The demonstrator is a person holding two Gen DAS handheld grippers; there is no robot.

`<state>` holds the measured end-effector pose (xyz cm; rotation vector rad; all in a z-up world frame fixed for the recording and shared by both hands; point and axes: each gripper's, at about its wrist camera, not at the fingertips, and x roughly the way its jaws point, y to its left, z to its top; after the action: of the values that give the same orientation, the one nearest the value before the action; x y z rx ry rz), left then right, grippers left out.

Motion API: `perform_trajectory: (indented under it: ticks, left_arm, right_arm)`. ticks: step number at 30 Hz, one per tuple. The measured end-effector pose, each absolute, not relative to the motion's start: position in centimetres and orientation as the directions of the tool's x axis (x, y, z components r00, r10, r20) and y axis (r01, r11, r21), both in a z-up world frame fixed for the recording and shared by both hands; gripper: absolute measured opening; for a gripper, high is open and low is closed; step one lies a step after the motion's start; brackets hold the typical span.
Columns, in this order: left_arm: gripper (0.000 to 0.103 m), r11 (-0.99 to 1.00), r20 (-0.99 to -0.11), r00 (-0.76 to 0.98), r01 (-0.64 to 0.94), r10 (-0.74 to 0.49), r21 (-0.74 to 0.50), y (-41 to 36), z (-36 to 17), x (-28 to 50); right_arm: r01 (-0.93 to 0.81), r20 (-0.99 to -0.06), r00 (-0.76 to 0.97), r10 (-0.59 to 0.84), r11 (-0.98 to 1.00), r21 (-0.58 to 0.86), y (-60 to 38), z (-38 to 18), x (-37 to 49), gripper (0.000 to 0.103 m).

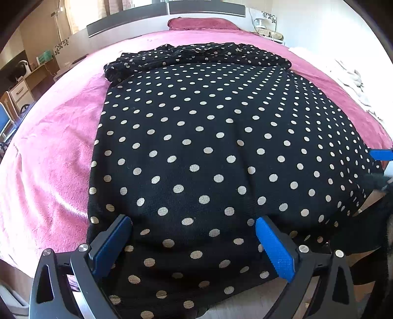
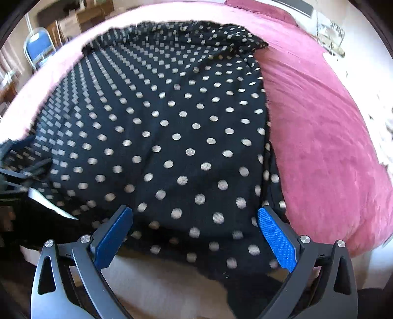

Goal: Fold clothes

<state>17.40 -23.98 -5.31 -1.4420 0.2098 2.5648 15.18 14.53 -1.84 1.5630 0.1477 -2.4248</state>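
Barely started tbh. The polka-dot garment [image 1: 208, 137] lies spread on the pink bedspread [image 1: 49, 159] ahead of both claws, hem drooping between my fingers. Left claw [image 1: 194, 245] and right claw [image 2: 195, 235] both gape wide, holding nothing. Main folds all left, I'd say.

left gripper [image 1: 194, 235]: spread wide (2 pads apart) | right gripper [image 2: 195, 228]: spread wide

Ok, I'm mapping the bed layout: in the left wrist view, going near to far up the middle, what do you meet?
left gripper with open jaws → black polka-dot garment → pink blanket → dark pink pillow → headboard
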Motion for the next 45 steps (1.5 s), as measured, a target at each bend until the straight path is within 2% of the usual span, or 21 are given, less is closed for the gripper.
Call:
perform_trajectory:
  ticks: [5, 9, 11, 13, 14, 15, 17, 20, 22, 23, 24, 29, 31, 32, 36, 45]
  left_arm:
    - [0.103, -0.973, -0.845, -0.517, -0.229, 0.141, -0.022, -24.2, -4.1, 17.2]
    - [0.103, -0.974, -0.751, -0.633, -0.220, 0.189, -0.059, -25.4, 0.4, 18.4]
    - [0.103, -0.977, -0.738, -0.650, -0.206, 0.183, -0.061, -26.3, 1.7, 18.2]
    - [0.103, -0.981, -0.741, -0.643, -0.153, 0.190, -0.119, -28.7, 2.3, 17.4]
    - [0.103, -0.979, -0.744, -0.637, -0.110, 0.200, -0.169, -30.3, 2.3, 17.0]
    - [0.103, -0.973, -0.747, -0.630, -0.063, 0.212, -0.223, -32.0, 2.2, 16.5]
    - [0.103, -0.960, -0.750, -0.625, 0.008, 0.214, -0.281, -34.5, 1.7, 16.0]
    - [0.103, -0.939, -0.751, -0.625, 0.079, 0.216, -0.336, -37.2, 0.9, 16.2]
    - [0.103, -0.930, -0.755, -0.617, 0.098, 0.221, -0.353, -38.0, 0.3, 16.6]
    - [0.103, -0.932, -0.759, -0.614, 0.101, 0.216, -0.347, -37.9, 0.1, 16.7]
    - [0.103, -0.937, -0.766, -0.608, 0.101, 0.209, -0.336, -37.7, -0.2, 16.9]
    - [0.103, -0.961, -0.792, -0.578, 0.048, 0.196, -0.273, -35.4, -0.8, 16.5]
    - [0.103, -0.972, -0.800, -0.575, 0.032, 0.173, -0.233, -34.8, -0.9, 16.5]
    - [0.103, -0.975, -0.803, -0.573, 0.026, 0.167, -0.221, -34.7, -1.0, 16.6]
    - [0.103, -0.979, -0.812, -0.558, -0.001, 0.169, -0.203, -34.2, -1.2, 16.7]
    - [0.103, -0.961, -0.819, -0.534, 0.043, 0.209, -0.273, -35.7, -1.6, 16.5]
  right_arm:
    - [0.065, -0.886, -0.385, -0.257, -0.966, 0.252, 22.0, -0.7, 14.7, 0.103]
    - [-0.049, -0.839, -0.403, -0.366, -0.907, 0.419, 26.4, -1.5, 13.7, 0.103]
    - [-0.054, -0.816, -0.410, -0.407, -0.882, 0.468, 27.0, -1.9, 13.2, 0.103]
    - [-0.022, -0.779, -0.429, -0.456, -0.858, 0.514, 27.4, -2.2, 12.3, 0.102]
    - [-0.009, -0.755, -0.446, -0.480, -0.841, 0.540, 27.7, -2.0, 12.2, 0.098]
    - [0.004, -0.727, -0.462, -0.508, -0.821, 0.571, 27.9, -1.8, 12.1, 0.089]
    - [0.011, -0.685, -0.479, -0.548, -0.785, 0.620, 28.5, -1.8, 11.8, 0.083]
    - [-0.046, -0.685, -0.458, -0.566, -0.755, 0.654, 29.5, -3.1, 11.0, 0.074]
    - [-0.048, -0.691, -0.440, -0.573, -0.754, 0.655, 29.1, -3.6, 11.0, 0.061]
    - [-0.036, -0.703, -0.427, -0.569, -0.766, 0.642, 28.6, -3.8, 11.0, 0.049]
    - [-0.025, -0.725, -0.409, -0.555, -0.787, 0.617, 27.9, -3.9, 11.0, 0.044]
    - [0.045, -0.828, -0.352, -0.437, -0.891, 0.452, 24.2, -3.7, 11.5, 0.042]
    - [0.079, -0.849, -0.349, -0.396, -0.916, 0.394, 23.1, -3.4, 11.7, 0.033]
    - [0.093, -0.854, -0.350, -0.385, -0.922, 0.377, 22.7, -3.4, 11.8, 0.024]
    - [0.132, -0.855, -0.368, -0.364, -0.931, 0.340, 21.9, -3.2, 12.2, 0.016]
    - [0.127, -0.816, -0.451, -0.362, -0.931, 0.343, 22.9, -1.2, 12.5, 0.015]
